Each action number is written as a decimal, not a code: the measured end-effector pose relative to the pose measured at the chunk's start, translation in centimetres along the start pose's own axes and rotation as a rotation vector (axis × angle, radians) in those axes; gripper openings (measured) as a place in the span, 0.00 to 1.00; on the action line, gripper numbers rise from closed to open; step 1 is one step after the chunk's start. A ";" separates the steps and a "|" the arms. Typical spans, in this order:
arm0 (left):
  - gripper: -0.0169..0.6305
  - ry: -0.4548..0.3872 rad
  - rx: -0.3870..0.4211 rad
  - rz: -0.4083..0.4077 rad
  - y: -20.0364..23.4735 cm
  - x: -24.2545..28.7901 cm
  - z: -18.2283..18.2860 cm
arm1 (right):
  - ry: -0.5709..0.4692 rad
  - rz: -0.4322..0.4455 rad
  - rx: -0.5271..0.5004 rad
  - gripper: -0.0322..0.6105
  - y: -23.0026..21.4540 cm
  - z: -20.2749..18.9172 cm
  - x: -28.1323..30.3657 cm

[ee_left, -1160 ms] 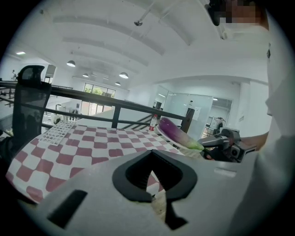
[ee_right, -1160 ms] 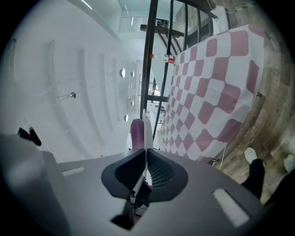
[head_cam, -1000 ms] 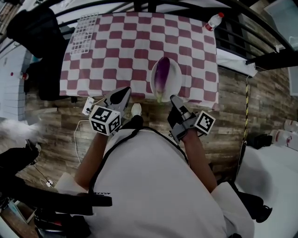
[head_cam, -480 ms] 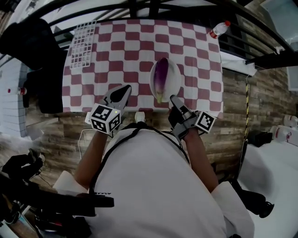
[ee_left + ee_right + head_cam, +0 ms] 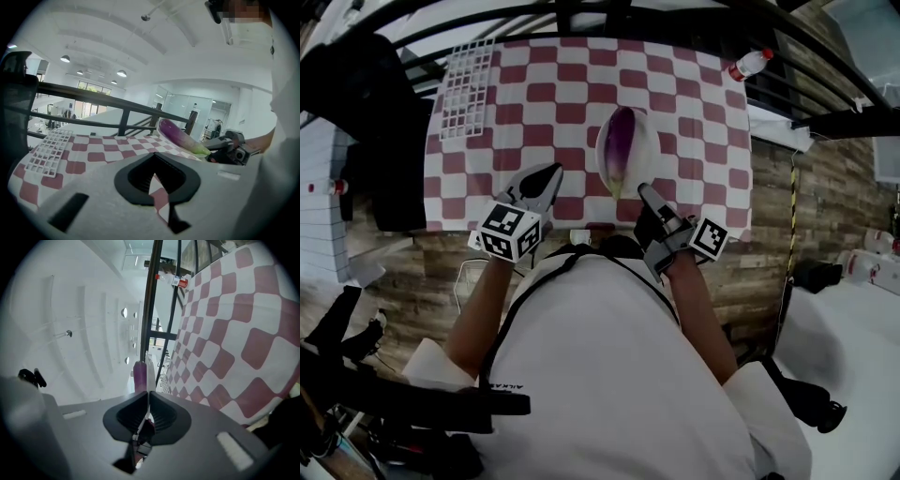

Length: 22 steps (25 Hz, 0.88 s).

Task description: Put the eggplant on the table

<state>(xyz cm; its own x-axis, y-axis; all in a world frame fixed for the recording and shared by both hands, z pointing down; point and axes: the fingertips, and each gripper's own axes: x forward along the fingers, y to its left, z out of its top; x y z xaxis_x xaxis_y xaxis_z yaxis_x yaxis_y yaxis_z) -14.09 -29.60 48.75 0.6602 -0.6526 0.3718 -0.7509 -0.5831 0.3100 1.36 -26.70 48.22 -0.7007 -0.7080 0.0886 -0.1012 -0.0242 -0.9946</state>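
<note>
**Checkered bench under the plate; eggplant not yet off it**

Eggplant (image 5: pixel 623 141): purple, green stem end toward the person, lying lengthwise in a white plate (image 5: pixel 651 150). Plate sits over the middle-right of the red-and-white checkered bench (image 5: pixel 534 94). Cannot tell whether it rests on the cloth or hangs just above it.

Right claw (image 5: pixel 643 191): clamped on the plate's near rim. Its own view shows the thin white edge pinched between nearly closed jaws, with the eggplant beyond. Left claw (image 5: pixel 553 172): tips together, nothing between them, over the bench's near edge beside the plate.

Change over the last second: person has stepped up to the bench. Both claws were over the wooden floor and now reach over the cloth. Plate overhung the near edge and is now well inside it. Right claw's grip unchanged.

Reading: the carry looks about finished. Eggplant still has to come off the plate, probably the left claw's job.

Further out: white grid rack (image 5: pixel 467 80) at the far-left corner, bottle (image 5: pixel 750 64) past the far-right corner.
</note>
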 end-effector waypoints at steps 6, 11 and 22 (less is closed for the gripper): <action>0.04 0.004 -0.024 0.021 0.2 0.0 -0.8 | 0.059 -0.005 -0.002 0.09 -1.2 -0.5 1.5; 0.04 0.007 -0.039 0.066 0.2 -0.2 -1.4 | 0.114 -0.009 -0.010 0.09 -3.3 -0.3 2.5; 0.04 -0.018 -0.104 0.196 0.1 -0.6 -1.4 | 0.260 -0.010 -0.028 0.09 -8.1 1.3 4.3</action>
<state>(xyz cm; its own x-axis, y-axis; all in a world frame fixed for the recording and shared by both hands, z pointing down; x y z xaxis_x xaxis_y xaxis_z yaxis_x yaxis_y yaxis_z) -14.54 -28.58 49.82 0.5011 -0.7575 0.4184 -0.8617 -0.3919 0.3225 0.09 -30.45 56.55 -0.8570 -0.5028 0.1131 -0.1260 -0.0084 -0.9920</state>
